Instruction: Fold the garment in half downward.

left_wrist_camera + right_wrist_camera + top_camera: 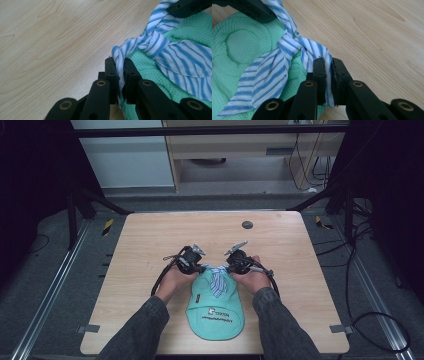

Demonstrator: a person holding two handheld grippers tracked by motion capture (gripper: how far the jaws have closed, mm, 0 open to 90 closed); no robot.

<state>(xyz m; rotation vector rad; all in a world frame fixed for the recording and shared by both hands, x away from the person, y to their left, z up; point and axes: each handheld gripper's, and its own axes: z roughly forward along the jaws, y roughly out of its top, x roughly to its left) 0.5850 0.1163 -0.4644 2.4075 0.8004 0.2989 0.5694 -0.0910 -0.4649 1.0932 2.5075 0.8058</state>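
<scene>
Both grippers sit at the far end of the green cap (pixel 215 307), which lies near the middle of the worktop (pixel 150 235), brim toward the person. The left gripper (pixel 119 67) has its jaws clenched on one tail of the striped ribbon (pixel 160 47); the right gripper (pixel 327 68) is clamped on the other tail, cloth pinched thin between the pads. A loose knot (pixel 290 43) sits between them, right over the cap's back.

Here's the risk, as I see it: pull unevenly and the knot slides off centre or bunches the mesh. The cloth is thin and slick-looking, so a hard tug could slip a tail from the jaws. And nothing pins the cap, so it may lift or skid across the worktop.
</scene>
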